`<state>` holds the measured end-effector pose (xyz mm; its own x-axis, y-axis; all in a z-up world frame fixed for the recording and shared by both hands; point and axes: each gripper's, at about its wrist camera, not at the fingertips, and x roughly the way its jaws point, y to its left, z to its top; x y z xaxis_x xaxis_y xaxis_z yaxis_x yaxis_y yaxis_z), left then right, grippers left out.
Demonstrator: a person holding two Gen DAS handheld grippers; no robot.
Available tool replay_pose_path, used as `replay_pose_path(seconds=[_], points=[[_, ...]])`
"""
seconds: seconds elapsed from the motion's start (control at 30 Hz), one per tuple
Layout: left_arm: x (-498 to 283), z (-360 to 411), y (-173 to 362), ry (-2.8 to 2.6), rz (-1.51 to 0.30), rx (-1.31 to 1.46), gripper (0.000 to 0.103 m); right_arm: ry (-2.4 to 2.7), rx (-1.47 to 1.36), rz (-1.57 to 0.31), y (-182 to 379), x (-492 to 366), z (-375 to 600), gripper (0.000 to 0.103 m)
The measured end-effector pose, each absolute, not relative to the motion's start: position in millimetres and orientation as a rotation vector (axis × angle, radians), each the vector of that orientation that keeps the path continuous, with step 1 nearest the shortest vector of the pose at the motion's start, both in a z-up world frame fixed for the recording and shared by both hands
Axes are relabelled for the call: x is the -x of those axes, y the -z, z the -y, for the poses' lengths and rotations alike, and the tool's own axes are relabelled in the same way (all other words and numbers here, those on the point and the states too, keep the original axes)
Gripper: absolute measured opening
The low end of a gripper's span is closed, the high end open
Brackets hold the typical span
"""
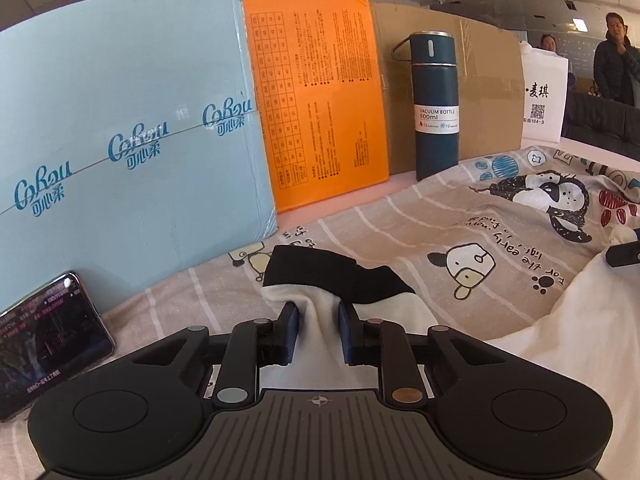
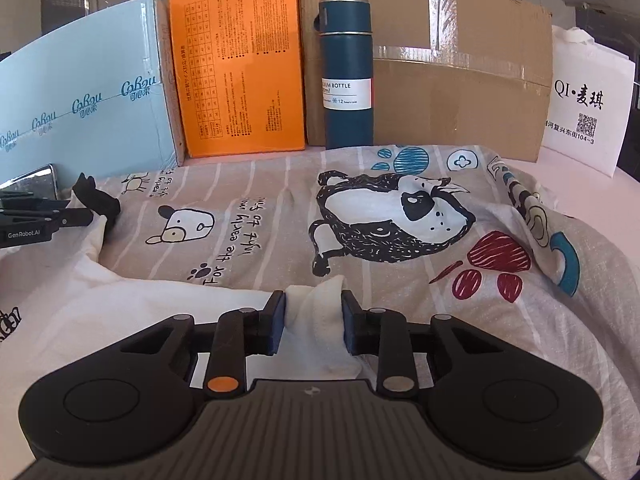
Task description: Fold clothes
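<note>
Left gripper (image 1: 318,326) jaws pinching white garment (image 1: 560,320) near black cuff; right gripper (image 2: 314,320) jaws pinching its edge.

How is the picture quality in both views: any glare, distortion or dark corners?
Left wrist view: strong fisheye bending of the blue box, black corners, sharp bottle label. Right wrist view: the same curving, glare on the tape of the cardboard box, a pink tint on the table.
</note>
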<state>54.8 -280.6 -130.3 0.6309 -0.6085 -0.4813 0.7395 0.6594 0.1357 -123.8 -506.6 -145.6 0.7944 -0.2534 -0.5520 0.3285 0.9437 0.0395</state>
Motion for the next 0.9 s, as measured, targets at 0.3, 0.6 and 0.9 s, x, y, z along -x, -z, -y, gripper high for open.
replay_pose_path(seconds=[0.3,0.6,0.9], points=[[-29.1,269.9,113.3,0.787,-0.288,-0.347,0.011,0.33,-0.008,-0.516,136.4,138.1,489.5,0.017],[-30.0,285.8,109.4,0.7,-0.185,-0.419,0.005,0.422,0.107,-0.483,131.4,127.3,485.3,0.011],[-53.5,323.3,100.7,0.631,-0.099,-0.49,0.005,0.526,0.168,-0.482,123.4,92.9,496.8,0.01]])
